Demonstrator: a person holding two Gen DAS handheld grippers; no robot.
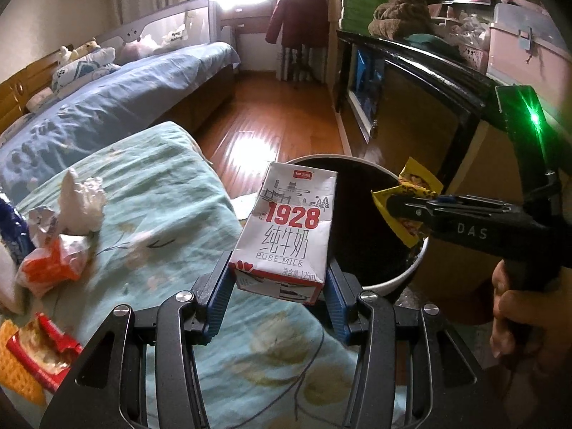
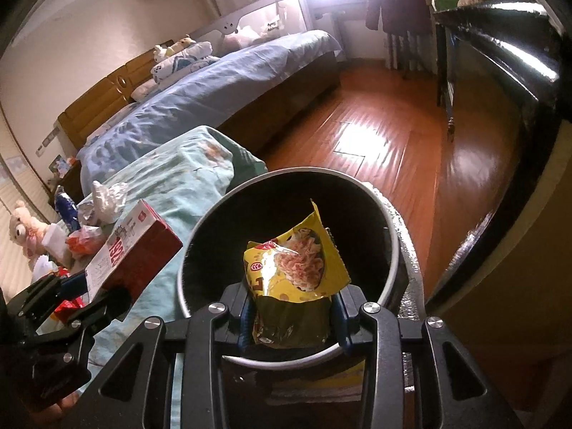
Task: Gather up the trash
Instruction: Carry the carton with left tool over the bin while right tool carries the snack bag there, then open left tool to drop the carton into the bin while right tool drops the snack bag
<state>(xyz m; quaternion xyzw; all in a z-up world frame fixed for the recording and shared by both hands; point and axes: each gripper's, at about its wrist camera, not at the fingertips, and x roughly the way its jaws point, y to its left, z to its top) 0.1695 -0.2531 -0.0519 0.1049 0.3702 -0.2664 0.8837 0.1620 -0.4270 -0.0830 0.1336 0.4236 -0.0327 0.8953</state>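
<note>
While the left gripper [image 1: 279, 282] pinches the base of a boxy, smooth cardboard milk carton [image 1: 289, 228] between its blue ribbed pads, the carton stands tilted toward twelve o'clock at the near rim of the round, dark-lined trash bin [image 1: 418, 264]. The right gripper [image 2: 293, 316], its jaws pressed on a crinkled, glossy yellow noodle wrapper [image 2: 296, 268], holds it over the bin's mouth. At nine o'clock in the left view, crumpled tissue [image 1: 82, 200] and torn wrappers [image 1: 53, 268] lie on the soft teal quilt [image 1: 171, 214].
</note>
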